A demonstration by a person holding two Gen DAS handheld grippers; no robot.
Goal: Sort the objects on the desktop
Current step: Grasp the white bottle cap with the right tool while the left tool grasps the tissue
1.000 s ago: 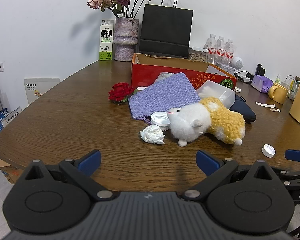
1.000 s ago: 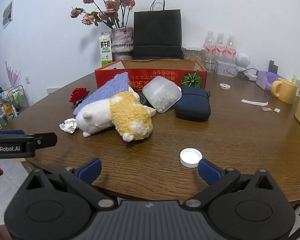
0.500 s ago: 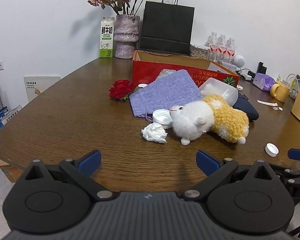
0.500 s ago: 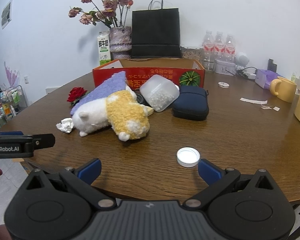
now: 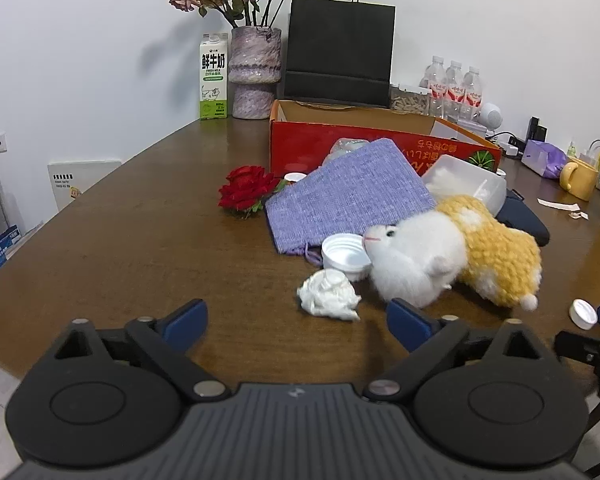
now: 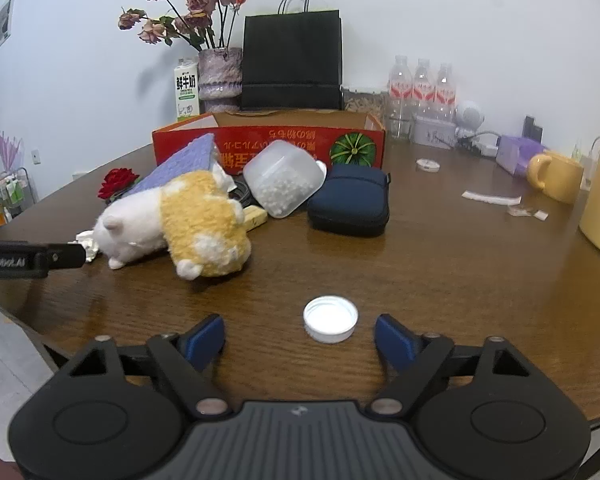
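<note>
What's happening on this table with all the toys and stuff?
Someone is tidying the table with a grabber in each hand. Both are open and empty. The right gripper is low at the table's near edge, with a small white cap just ahead, between its fingers. The left gripper points at a crumpled tissue beside the plush hamster. Nothing is picked up. A red cardboard box stands open behind the pile.
</note>
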